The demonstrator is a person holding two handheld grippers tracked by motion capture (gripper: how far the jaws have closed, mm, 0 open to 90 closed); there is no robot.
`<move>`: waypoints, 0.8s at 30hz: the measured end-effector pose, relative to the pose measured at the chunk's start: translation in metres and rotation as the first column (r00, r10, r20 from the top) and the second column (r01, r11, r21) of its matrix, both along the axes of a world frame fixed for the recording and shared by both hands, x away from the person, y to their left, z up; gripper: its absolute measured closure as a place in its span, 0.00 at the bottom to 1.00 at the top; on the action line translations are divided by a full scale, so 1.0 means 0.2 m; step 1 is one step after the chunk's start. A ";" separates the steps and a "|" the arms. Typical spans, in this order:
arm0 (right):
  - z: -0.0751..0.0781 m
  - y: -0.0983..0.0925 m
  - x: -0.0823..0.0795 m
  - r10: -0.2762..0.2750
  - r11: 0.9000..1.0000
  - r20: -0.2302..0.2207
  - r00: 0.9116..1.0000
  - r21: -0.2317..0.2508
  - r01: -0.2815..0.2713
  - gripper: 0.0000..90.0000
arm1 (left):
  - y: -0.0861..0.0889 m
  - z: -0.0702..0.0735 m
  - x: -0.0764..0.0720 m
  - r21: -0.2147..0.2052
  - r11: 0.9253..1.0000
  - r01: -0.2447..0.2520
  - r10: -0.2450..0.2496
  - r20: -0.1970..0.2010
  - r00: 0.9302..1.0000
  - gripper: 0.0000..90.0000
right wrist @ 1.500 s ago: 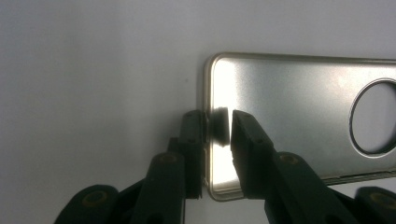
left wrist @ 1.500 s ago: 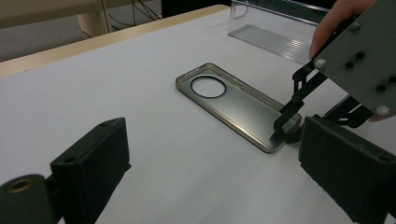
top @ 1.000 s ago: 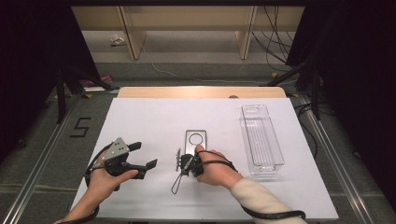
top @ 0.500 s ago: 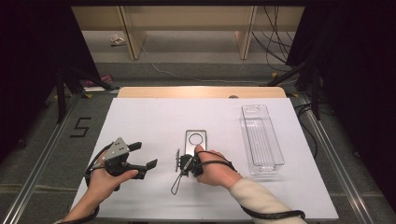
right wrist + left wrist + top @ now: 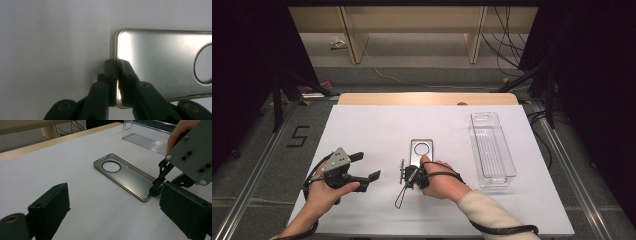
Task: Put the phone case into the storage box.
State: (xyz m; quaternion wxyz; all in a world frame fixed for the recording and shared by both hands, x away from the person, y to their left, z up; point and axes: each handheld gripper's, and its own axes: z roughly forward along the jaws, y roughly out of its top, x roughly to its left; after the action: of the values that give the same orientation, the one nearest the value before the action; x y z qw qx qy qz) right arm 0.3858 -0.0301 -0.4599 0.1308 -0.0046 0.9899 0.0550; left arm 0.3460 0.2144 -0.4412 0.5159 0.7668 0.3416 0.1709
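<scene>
Work in hand: the person is picking up a clear phone case (image 5: 421, 151) from the white table (image 5: 372, 125); judging by the clear tray (image 5: 492, 150) lying well apart to the right, the case is probably heading there, though that is only a guess.

Phone case: it is lying flat near the middle of the table, round camera hole toward the far side, its near short edge facing the person.

Right gripper (image 5: 411, 174): its jaws have just been closing and are now pinching the near short edge of the phone case (image 5: 160, 60), one jaw outside the rim and one inside it, as the right gripper view is showing.

Left gripper (image 5: 362, 167): it is hovering over bare table to the left of the case, jaws spread wide with nothing between them; the phone case (image 5: 125, 176) is sitting beyond them in the left gripper view, with the right gripper (image 5: 153, 191) at its near end.

Done so far: the grip on the rim is looking made.

Left to do: the case is not yet lifted, since it is lying flat on the table; the lift, the carry and the set-down are all ahead.

Tray: it is sitting empty, long side running away from the person.
</scene>
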 end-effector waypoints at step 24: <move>0.00 -0.01 0.00 -0.013 1.000 -0.003 1.000 0.008 0.013 0.97 | 0.00 0.00 0.00 0.001 1.000 -0.001 0.001 -0.001 1.000 0.10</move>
State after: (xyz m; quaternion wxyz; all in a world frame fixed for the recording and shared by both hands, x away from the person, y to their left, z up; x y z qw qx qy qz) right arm 0.3851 -0.0315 -0.4597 0.1297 0.0024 0.9898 0.0584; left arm 0.3461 0.2145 -0.4414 0.5153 0.7670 0.3420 0.1711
